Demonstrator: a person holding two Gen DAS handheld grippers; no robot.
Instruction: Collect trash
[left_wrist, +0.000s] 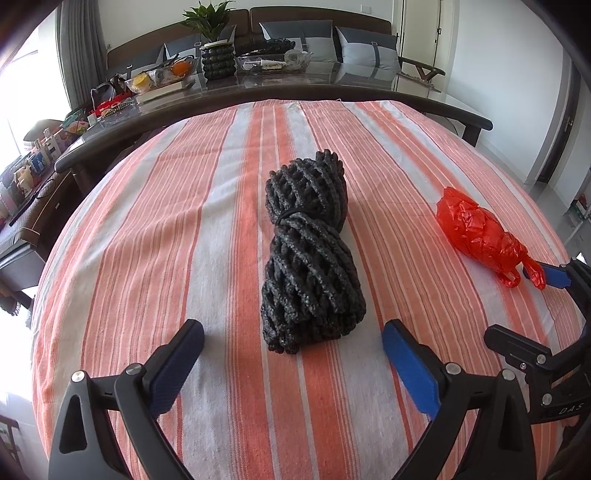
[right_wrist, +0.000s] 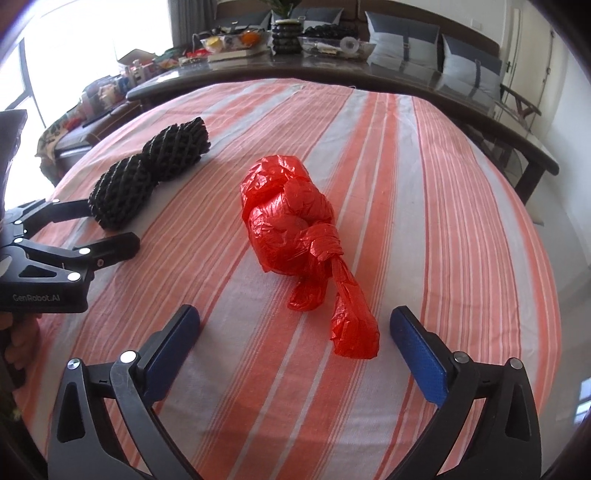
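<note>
Two trash items on the striped orange-and-white cloth, one of each kind.

Item 1: black foam net bundle, a roll of mesh sleeves cinched at the middle by a thin black band, so it pinches into two lobes. Lies lengthwise, near to far, centre of the cloth in the left wrist view. The left gripper sits at its near end, tongs spread wide, blue pads on either side of the bundle's near end and not touching it.

Item 2: red plastic bag, crinkled thin film, stuffed round and knotted, with two loose tails pointing toward the near edge. It lies to the right of the net bundle, well apart from it. The right gripper is just short of it, tongs also wide; the longer tail reaches in between the pads, no contact visible.

Far side: dark glass table with clutter, one potted plant on it.
</note>
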